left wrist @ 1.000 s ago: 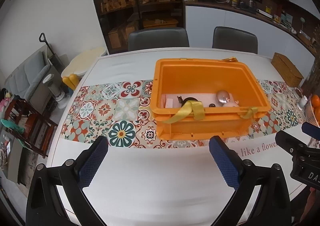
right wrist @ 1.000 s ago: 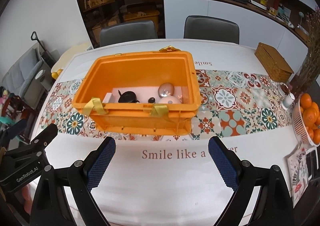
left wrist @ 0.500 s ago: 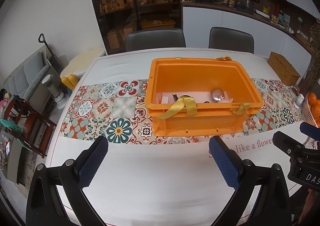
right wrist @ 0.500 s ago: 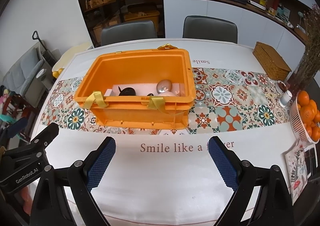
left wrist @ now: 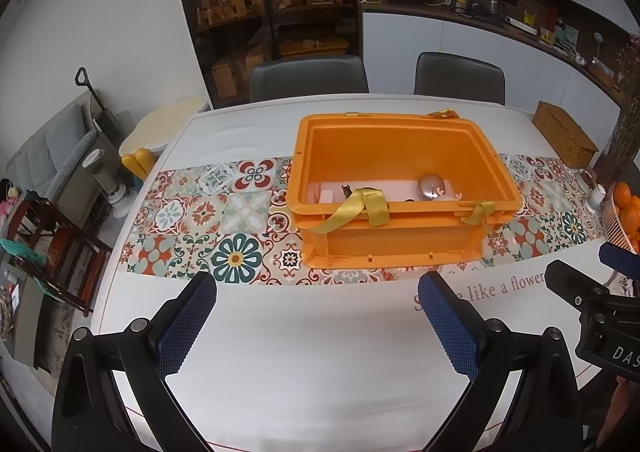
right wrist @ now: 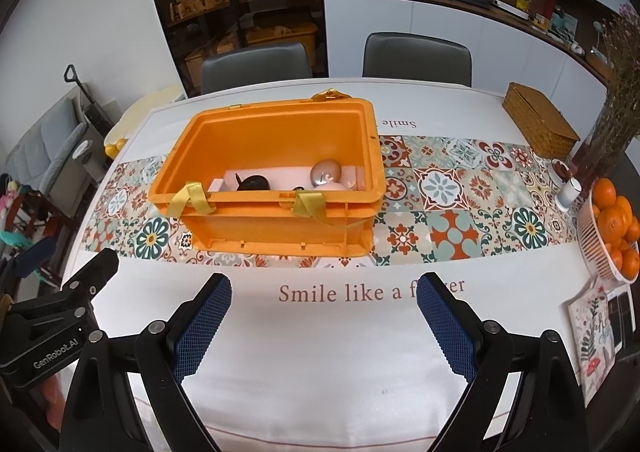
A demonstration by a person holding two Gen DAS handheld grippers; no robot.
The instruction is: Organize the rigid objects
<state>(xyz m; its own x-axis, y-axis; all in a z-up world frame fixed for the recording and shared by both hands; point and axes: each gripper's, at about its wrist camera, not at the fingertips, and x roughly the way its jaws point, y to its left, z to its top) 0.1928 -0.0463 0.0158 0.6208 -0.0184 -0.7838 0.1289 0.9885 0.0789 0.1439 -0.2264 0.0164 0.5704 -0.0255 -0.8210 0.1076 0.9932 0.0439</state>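
Note:
An orange plastic crate (left wrist: 396,234) (right wrist: 280,230) with yellow straps stands on the patterned table runner. Inside it lie a silver rounded object (left wrist: 430,185) (right wrist: 326,173), a black object (right wrist: 253,183), a pale pink object (right wrist: 335,188) and a white block (right wrist: 218,185), on a pale liner. My left gripper (left wrist: 316,326) is open and empty above the white tablecloth in front of the crate. My right gripper (right wrist: 322,326) is open and empty, also short of the crate. Each gripper shows at the edge of the other's view.
A wicker box (right wrist: 540,126) sits at the far right. A basket of oranges (right wrist: 612,228) and a small white cup (right wrist: 568,194) stand at the right edge. Two grey chairs (right wrist: 416,54) stand behind the table. A printed card (right wrist: 596,340) lies near right.
Both grippers have drawn back from the crate, which now looks smaller and farther away. Both stay open and empty.

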